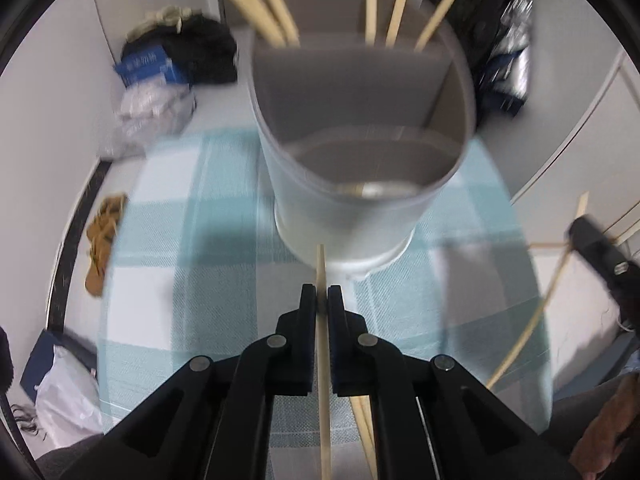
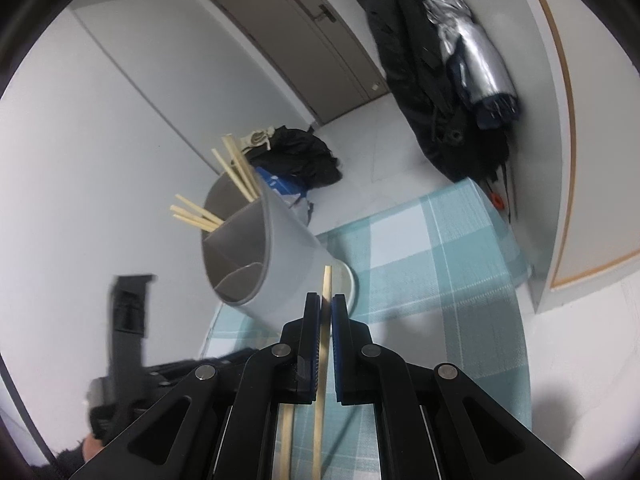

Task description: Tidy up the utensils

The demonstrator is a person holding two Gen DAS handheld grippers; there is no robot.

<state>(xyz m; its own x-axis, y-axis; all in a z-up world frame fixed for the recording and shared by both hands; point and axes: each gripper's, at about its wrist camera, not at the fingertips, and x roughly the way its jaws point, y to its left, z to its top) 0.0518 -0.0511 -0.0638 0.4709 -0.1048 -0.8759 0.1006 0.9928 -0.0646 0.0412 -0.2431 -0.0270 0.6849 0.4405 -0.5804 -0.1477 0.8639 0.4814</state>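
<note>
With your left gripper (image 1: 321,300) and right gripper (image 2: 326,308) each pinching one chopstick (image 1: 323,360), tip both upright before lowering them into the grey holder (image 1: 360,152) at twelve o'clock.

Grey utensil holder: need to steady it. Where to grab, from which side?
Probably the near rim of the grey holder, from above, with the jaws straddling the thin wall. The body looks too wide to span. Chopsticks stick up from the far compartments, while nothing pokes above the near one.
</note>
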